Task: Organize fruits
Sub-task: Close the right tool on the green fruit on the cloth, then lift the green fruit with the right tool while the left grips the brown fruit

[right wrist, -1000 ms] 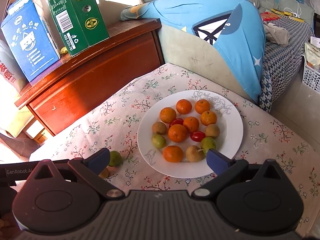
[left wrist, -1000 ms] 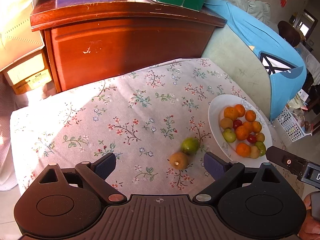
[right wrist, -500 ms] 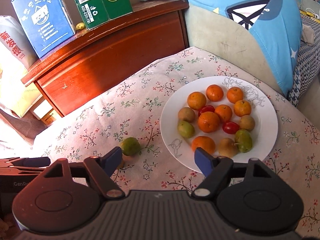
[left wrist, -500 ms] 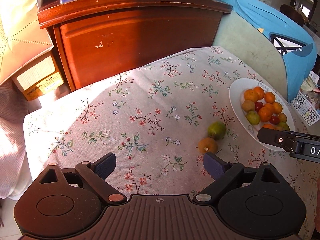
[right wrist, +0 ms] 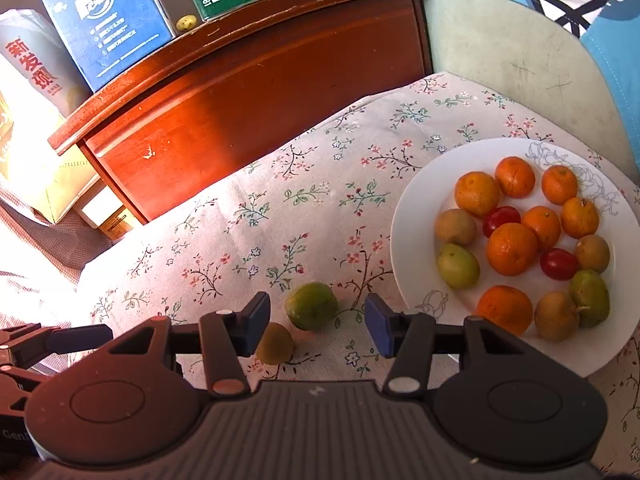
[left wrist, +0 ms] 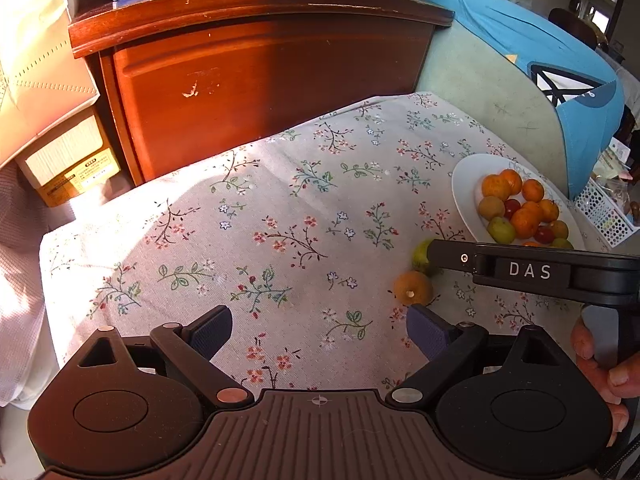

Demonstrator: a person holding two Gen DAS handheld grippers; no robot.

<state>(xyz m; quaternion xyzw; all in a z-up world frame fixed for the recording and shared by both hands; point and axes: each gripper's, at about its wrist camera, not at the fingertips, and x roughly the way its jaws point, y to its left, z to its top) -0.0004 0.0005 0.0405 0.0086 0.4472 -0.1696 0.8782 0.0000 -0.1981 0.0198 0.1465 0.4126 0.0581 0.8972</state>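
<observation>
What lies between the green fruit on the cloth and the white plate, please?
Only bare flowered tablecloth separates the green fruit from the white plate, seen in the right wrist view.

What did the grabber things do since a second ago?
The right gripper came down over the green fruit, which now sits between its closing jaws, not yet gripped. The left gripper stayed open and empty. The brown fruit and plate stayed put.

Right tongs (right wrist: 316, 322) closing, green fruit (right wrist: 312, 306) between (untouched), plate (right wrist: 412, 240) beside
</observation>
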